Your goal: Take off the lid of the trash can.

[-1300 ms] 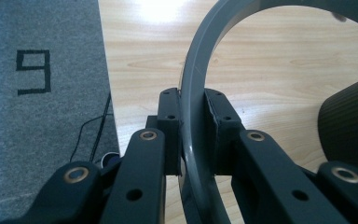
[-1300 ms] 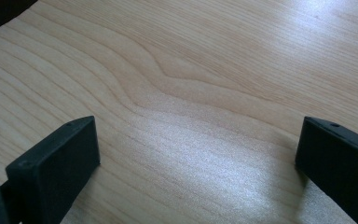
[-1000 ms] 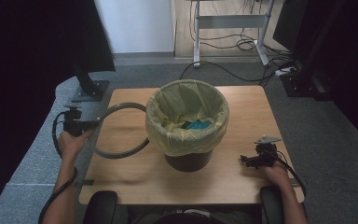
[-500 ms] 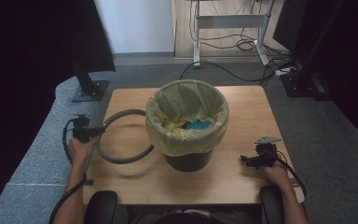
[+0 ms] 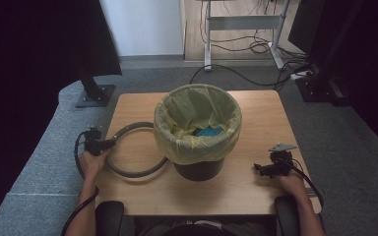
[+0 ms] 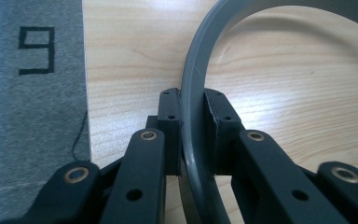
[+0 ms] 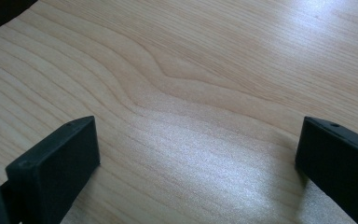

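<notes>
Left gripper (image 5: 109,143): jaws clamped on the grey plastic ring (image 5: 128,171), now lower and nearer the person.
Ring: at the wooden table (image 5: 256,118)'s left edge, beside the yellow-lined black bin (image 5: 198,129).
Right gripper (image 5: 260,169): jaws wide apart, unmoved.

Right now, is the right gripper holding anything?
No, the right gripper is open, with bare wooden table between its jaws.

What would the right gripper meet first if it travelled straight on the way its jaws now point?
Probably the black bin. In the high view the right gripper, jaws open, points leftward along the bare wooden table towards the bin's base, with nothing lying between. Exact height and aim are hard to judge.
</notes>
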`<state>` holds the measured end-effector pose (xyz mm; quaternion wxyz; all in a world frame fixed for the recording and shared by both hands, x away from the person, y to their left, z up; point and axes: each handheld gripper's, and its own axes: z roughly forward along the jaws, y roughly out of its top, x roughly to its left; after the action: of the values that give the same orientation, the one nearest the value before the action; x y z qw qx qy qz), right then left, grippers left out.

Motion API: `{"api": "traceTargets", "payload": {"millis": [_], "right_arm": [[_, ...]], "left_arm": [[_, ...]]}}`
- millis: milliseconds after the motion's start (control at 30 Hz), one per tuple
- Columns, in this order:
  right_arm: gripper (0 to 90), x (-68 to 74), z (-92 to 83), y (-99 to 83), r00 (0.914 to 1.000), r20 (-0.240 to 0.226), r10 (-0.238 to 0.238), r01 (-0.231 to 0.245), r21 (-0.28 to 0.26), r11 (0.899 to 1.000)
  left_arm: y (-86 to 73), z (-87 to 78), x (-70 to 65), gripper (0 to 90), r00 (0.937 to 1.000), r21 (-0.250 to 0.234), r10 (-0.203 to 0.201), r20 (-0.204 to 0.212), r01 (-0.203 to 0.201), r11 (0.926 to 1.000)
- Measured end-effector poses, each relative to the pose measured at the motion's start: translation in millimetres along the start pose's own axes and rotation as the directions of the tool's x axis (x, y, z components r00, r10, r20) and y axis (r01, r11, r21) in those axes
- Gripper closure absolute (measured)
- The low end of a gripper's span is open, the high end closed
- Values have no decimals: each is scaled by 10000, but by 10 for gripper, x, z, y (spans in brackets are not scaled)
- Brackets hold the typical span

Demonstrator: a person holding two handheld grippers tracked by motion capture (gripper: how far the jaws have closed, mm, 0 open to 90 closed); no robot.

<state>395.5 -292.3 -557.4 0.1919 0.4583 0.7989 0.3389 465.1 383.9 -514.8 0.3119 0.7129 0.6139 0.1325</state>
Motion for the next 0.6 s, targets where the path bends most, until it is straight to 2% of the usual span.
{"api": "traceTargets", "payload": {"millis": [267,333,467,500,600], "right_arm": [[0,1,-1,1,10000,-3,10,-10,4,10000],[0,1,-1,0,10000,-3,14,-14,6,10000],[0,1,-1,0,10000,-2,12,-12,4,10000],[0,1,-1,0,10000,-2,11,-11,3,10000],[0,3,-1,-1,10000,0,9,-9,1,10000]], "left_arm": [[-85,115,-46,778,9997,188,173,-181,-170,9997],[-98,119,-57,775,9995,106,228,-228,-225,9997],[-111,122,-90,753,9973,86,555,-473,-552,9984],[-119,121,-89,739,9971,29,610,-453,-609,9981],[-155,127,-91,612,9972,-242,713,-246,-718,9971]]}}
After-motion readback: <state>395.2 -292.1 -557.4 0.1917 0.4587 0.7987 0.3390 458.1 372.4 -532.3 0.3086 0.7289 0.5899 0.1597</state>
